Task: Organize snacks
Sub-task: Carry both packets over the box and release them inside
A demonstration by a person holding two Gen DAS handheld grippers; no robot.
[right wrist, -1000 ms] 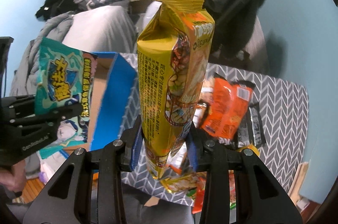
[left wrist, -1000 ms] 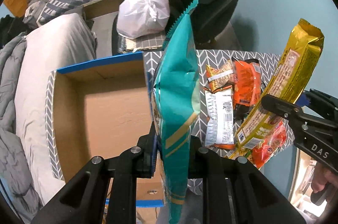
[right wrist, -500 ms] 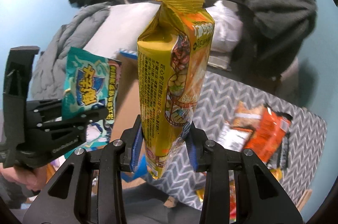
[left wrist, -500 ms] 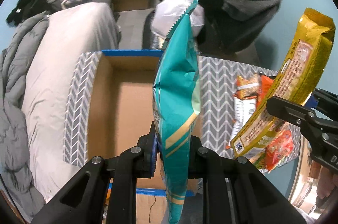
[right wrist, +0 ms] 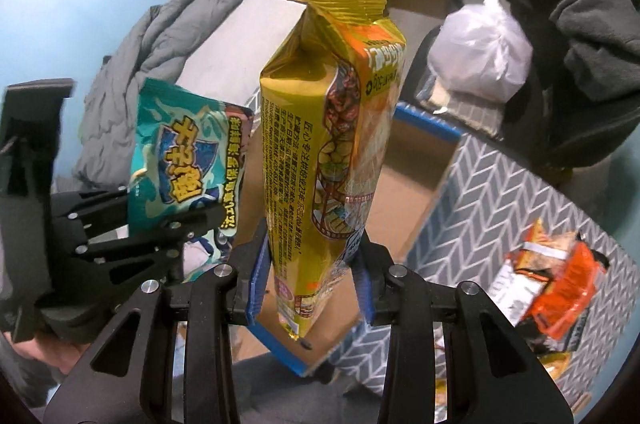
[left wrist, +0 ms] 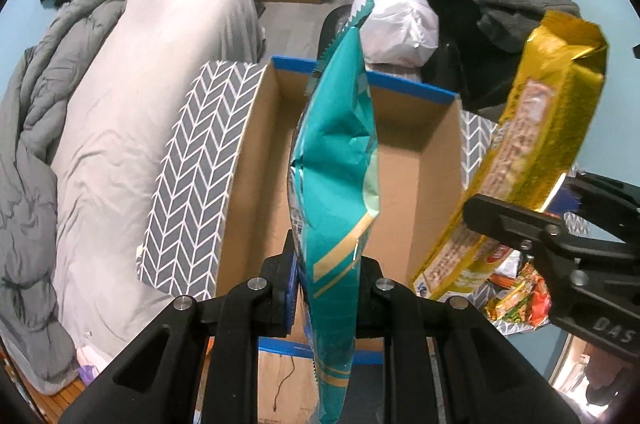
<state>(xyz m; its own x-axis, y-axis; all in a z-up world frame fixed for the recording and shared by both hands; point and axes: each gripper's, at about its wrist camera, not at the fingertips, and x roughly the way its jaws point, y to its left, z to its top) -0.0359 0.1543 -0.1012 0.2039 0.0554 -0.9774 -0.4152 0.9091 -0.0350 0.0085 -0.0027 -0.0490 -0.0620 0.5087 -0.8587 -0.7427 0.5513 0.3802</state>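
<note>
Left gripper (left wrist: 326, 288) pinches crinkly teal foil snack bag (left wrist: 340, 160) above open cardboard box (left wrist: 436, 184); right gripper (right wrist: 310, 276) pinches tall gold foil packet (right wrist: 332, 128) alongside. Risk: packets collide, slip outside box.

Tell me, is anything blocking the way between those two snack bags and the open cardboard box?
Nothing visible does. The teal crinkle-edged snack bag, clamped in the left tongs, hangs over the open brown cardboard box with blue-taped rim, whose visible floor looks bare. The tall yellow foil snack pack in the right tongs is alongside.
</note>
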